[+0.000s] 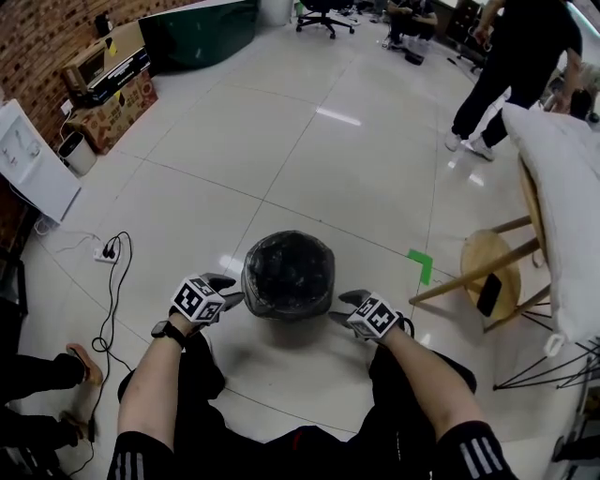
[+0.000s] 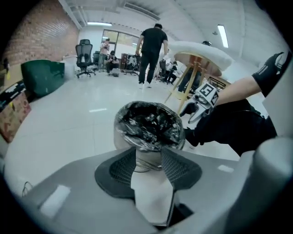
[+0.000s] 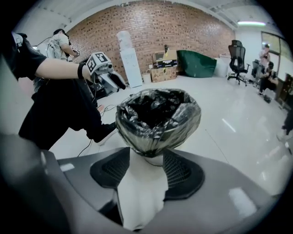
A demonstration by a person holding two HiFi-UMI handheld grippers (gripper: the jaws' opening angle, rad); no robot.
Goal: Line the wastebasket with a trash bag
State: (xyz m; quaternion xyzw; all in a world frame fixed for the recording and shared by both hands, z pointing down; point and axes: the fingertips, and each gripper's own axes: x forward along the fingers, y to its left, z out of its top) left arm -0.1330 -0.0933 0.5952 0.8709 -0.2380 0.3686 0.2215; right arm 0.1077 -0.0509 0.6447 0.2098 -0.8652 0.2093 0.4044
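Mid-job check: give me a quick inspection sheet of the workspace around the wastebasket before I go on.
Surface: glossy pale tiled floor.
Job's things: wastebasket upright on the floor; black trash bag lines it, edge folded over the rim.
Clutter: green tape mark on the floor; wooden stool to the right, dark flat object on its seat.
Grippers: left gripper and right gripper flank the basket, both open, nothing between the jaws.
Cables: black cable runs from a power strip at left.
Surroundings: brick wall, cardboard boxes, office chair, person standing.
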